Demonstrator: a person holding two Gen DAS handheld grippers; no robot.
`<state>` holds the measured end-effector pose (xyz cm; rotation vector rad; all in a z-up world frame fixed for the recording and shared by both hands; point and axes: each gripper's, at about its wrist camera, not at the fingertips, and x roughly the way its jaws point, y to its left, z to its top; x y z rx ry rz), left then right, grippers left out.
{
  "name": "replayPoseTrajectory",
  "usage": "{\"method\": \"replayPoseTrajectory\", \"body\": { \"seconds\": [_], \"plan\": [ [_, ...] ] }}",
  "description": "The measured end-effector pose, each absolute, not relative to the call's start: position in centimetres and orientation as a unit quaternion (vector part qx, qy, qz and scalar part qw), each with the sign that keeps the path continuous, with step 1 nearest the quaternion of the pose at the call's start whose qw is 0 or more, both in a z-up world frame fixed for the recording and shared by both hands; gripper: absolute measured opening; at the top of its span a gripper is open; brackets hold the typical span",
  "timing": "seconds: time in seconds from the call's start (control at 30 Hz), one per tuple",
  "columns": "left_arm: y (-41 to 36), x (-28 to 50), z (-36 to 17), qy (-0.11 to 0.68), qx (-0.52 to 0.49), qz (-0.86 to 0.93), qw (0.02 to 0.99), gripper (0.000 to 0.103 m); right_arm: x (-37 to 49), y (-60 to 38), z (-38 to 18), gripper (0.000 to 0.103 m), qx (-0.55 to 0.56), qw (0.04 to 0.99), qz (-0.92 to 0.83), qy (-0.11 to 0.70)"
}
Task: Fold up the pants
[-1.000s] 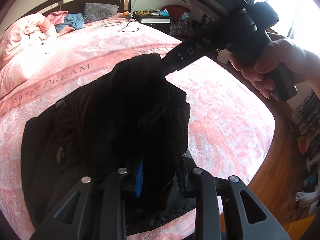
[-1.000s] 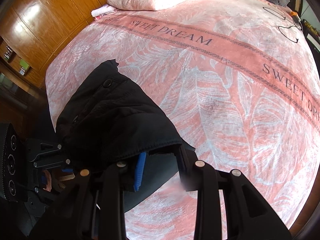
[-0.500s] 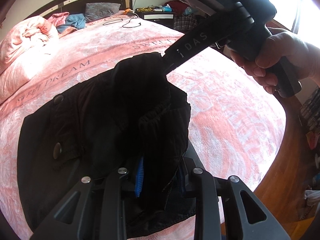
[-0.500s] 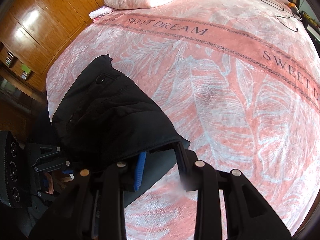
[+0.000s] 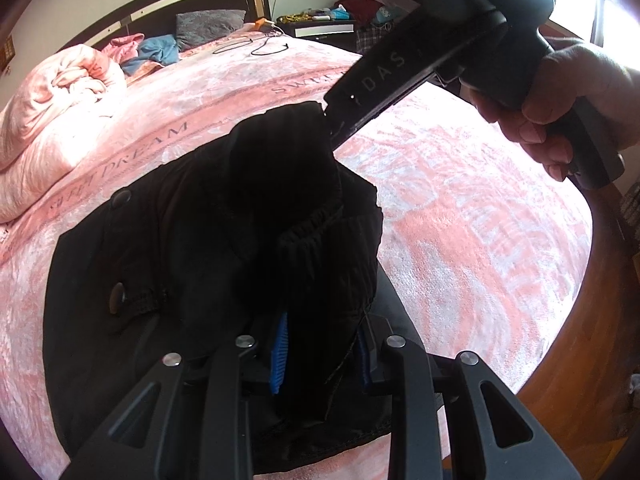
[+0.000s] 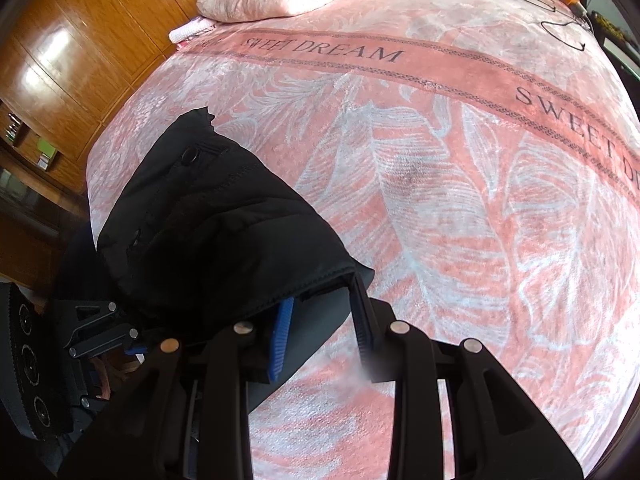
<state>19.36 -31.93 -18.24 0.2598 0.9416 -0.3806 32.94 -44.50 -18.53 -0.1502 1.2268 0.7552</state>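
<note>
A: Pants [image 5: 208, 248] first: where are they, and who has them?

B: Both tools have them. The left gripper [image 5: 320, 356] is pinching a bunched fold of the black cloth between its blue pads [image 5: 280, 350], near the elastic waistband. The right gripper [image 6: 320, 332] is clamped on a hem edge of the same cloth, its tip buried in the fabric as seen from the left wrist, with the right hand [image 5: 560, 92] wrapped around its handle.

A: And the rest of the garment?

B: Partly lifted, partly lying on the pink bedspread [image 6: 460, 200], close to the foot edge of the bed and toward its left corner by the wooden wardrobe [image 6: 60, 60]. Two buttons show on the flat part.

A: What has changed over the last second?

B: Not the grips; both stay closed on the cloth. The views shift instead: the flat black panel has spread wider toward the left side of the bed in the left wrist view, and the "SWEET DREAM" band [image 6: 320, 50] has slid further up in the right one. I judge that the two held edges are being carried together across the lower layer.

A: Meaning for the fold?

B: A fold looks under way, not finished. The held layer still hangs above the bed, so it has yet to be laid down and released. The heaped quilt [image 5: 52, 108] at the head end is well apart.
</note>
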Motion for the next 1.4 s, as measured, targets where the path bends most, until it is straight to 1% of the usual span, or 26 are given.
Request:
{"method": "replayPoseTrajectory", "body": {
  "seconds": [0.03,0.07,0.13,0.17,0.2,0.23,0.3,0.4,0.53,0.6,0.67,0.73,0.77,0.8,0.9,0.93,0.97,1.07,1.13,1.17,1.2,1.23,1.27,1.33,1.4],
  "plan": [
    [-32.0,19.3,-18.3,0.449,0.13,-0.182,0.865,0.027,32.8,-44.5,-18.4,0.028,-0.074,0.753,0.336,0.561],
    [-32.2,19.3,-18.3,0.449,0.138,-0.183,0.864,0.028,32.7,-44.5,-18.3,0.031,-0.08,0.756,0.328,0.561],
    [-32.3,19.2,-18.2,0.45,0.143,-0.195,0.86,0.033,32.3,-44.5,-18.0,0.032,-0.089,0.763,0.308,0.562],
    [-32.2,19.0,-18.0,0.448,0.142,-0.202,0.859,0.044,32.2,-44.7,-17.8,0.04,-0.089,0.763,0.3,0.565],
    [-32.2,18.9,-17.8,0.447,0.142,-0.213,0.857,0.054,32.1,-45.0,-17.6,0.045,-0.085,0.765,0.295,0.567],
    [-31.8,18.6,-17.3,0.44,0.138,-0.226,0.858,0.059,32.0,-45.6,-17.3,0.049,-0.077,0.769,0.283,0.567],
    [-31.0,18.2,-16.1,0.428,0.123,-0.236,0.864,0.079,32.0,-47.4,-16.8,0.052,-0.045,0.777,0.261,0.571],
    [-28.4,17.3,-13.7,0.41,0.077,-0.269,0.868,0.088,31.5,-49.3,-15.6,0.054,-0.003,0.794,0.244,0.558],
    [-24.1,18.1,-12.5,0.412,0.022,-0.27,0.87,0.089,30.6,-48.4,-14.0,0.054,0.052,0.805,0.282,0.519],
    [-21.8,18.8,-12.5,0.415,-0.007,-0.257,0.873,0.089,30.7,-47.1,-14.3,0.05,0.063,0.803,0.3,0.511],
    [-18.8,19.6,-12.8,0.409,-0.025,-0.227,0.884,0.089,31.1,-45.7,-15.6,0.043,0.064,0.797,0.313,0.512],
    [-16.5,20.7,-13.6,0.413,-0.029,-0.197,0.889,0.089,31.4,-45.2,-18.2,0.041,0.058,0.789,0.298,0.534],
    [-15.6,21.0,-14.1,0.419,-0.032,-0.184,0.888,0.089,31.6,-45.3,-19.7,0.046,0.045,0.787,0.274,0.551],
    [-14.1,21.5,-14.8,0.425,-0.038,-0.165,0.889,0.089,31.5,-45.5,-20.9,0.048,0.042,0.785,0.261,0.561],
    [-11.1,22.0,-15.7,0.432,-0.053,-0.135,0.89,0.089,29.6,-47.8,-20.6,0.048,0.104,0.8,0.248,0.537],
    [-9.8,22.0,-15.9,0.433,-0.063,-0.126,0.89,0.089,28.4,-49.1,-20.1,0.053,0.144,0.805,0.242,0.523],
    [-9.1,22.2,-16.1,0.433,-0.07,-0.122,0.89,0.089,27.3,-50.0,-20.0,0.062,0.175,0.805,0.236,0.515],
    [-7.2,22.5,-16.7,0.433,-0.078,-0.112,0.891,0.089,23.7,-51.4,-20.9,0.073,0.251,0.786,0.233,0.515],
    [-6.8,22.4,-17.0,0.432,-0.074,-0.109,0.892,0.089,22.5,-50.8,-21.8,0.075,0.285,0.767,0.246,0.52],
    [-6.8,22.4,-17.0,0.434,-0.071,-0.107,0.892,0.089,22.2,-50.2,-22.3,0.073,0.29,0.76,0.249,0.525],
    [-6.8,22.4,-17.2,0.438,-0.069,-0.108,0.89,0.089,22.1,-49.5,-22.8,0.065,0.291,0.755,0.247,0.533],
    [-6.7,22.5,-17.4,0.442,-0.069,-0.107,0.888,0.089,22.0,-48.8,-23.0,0.038,0.297,0.747,0.253,0.539],
    [-6.6,22.5,-17.5,0.445,-0.07,-0.105,0.887,0.089,21.9,-48.4,-22.9,0.033,0.299,0.746,0.253,0.539],
    [-6.2,22.6,-17.6,0.45,-0.071,-0.103,0.884,0.089,21.2,-47.9,-21.5,0.027,0.285,0.759,0.243,0.533],
    [-6.0,22.3,-17.6,0.448,-0.072,-0.101,0.885,0.089,19.9,-48.1,-20.2,0.025,0.29,0.766,0.236,0.522]
  ]
}}
